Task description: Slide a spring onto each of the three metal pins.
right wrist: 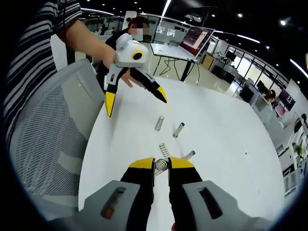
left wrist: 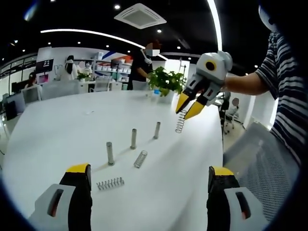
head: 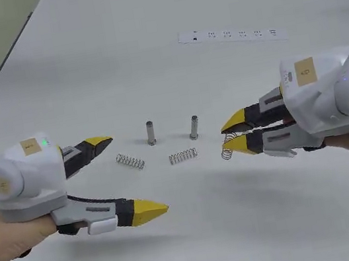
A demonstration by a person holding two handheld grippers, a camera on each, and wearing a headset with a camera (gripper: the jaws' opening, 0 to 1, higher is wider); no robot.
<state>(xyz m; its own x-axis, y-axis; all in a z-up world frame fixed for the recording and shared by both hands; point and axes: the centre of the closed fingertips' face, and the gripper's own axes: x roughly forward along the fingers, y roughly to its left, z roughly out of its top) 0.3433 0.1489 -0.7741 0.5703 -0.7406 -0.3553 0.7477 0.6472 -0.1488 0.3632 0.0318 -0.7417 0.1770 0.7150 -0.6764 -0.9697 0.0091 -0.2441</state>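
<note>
White workbench (head: 180, 243), head view: the left gripper (head: 123, 174) hovers with jaws spread wide and empty, while the right gripper (head: 232, 135) pinches a held spring (head: 228, 148). Two metal pins (head: 151, 133) (head: 194, 127) stand upright to its left, with loose springs (head: 130, 161) (head: 183, 156) lying in front of them.

Left gripper view: three pins stand in a row. The far pin (left wrist: 157, 130) is just beside the held spring, which hangs nearly upright with its long axis close to the pin's.

Right gripper view: the jaws are clamped on the coil, with pins ahead. The right gripper looks nearer, and the spring likely needs lifting over the pin top.
</note>
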